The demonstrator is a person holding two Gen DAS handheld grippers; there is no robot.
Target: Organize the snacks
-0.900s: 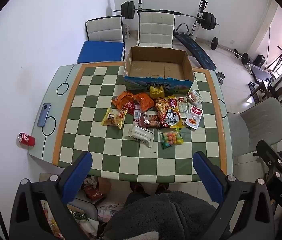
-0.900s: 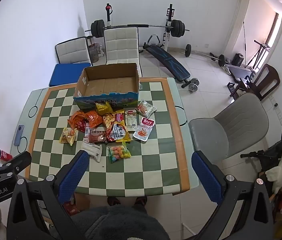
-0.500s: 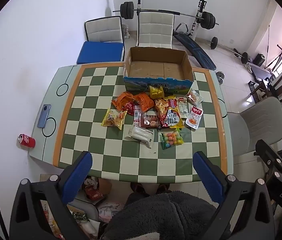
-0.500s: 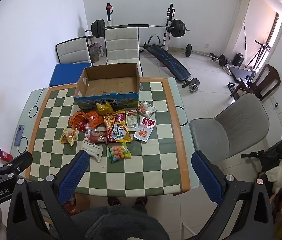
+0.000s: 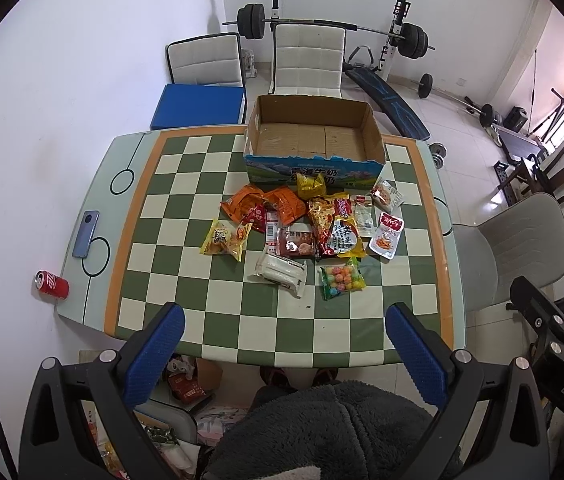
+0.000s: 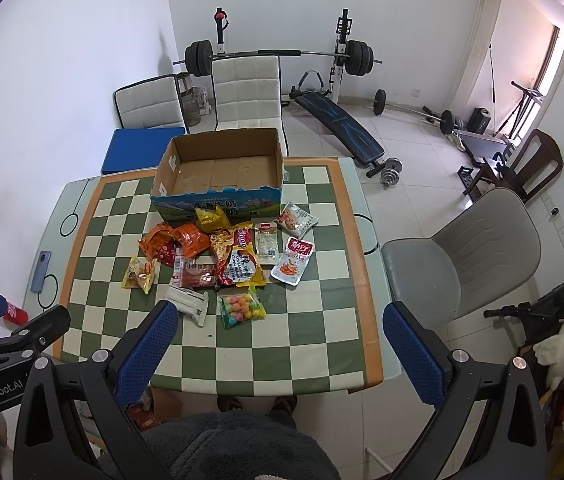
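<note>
- Our left hand-held gripper [image 5: 284,338] and right hand-held gripper [image 6: 280,334] hang wide open, holding nothing.
- The snacks [image 5: 306,230] lie heaped on the desk [image 5: 186,184], well ahead of both.
- The box [image 5: 314,140] beyond them is bare; all sorting remains, we judge.

The left gripper [image 5: 284,338] hangs tilted steeply downward, its blue-padded jaws spread wide with nothing between them. The right gripper [image 6: 280,336] is angled down a little less steeply, its jaws equally wide and empty. Each shows at the edge of the other's view, side by side. Below both sits the person's grey fleece [image 5: 322,428].
</note>
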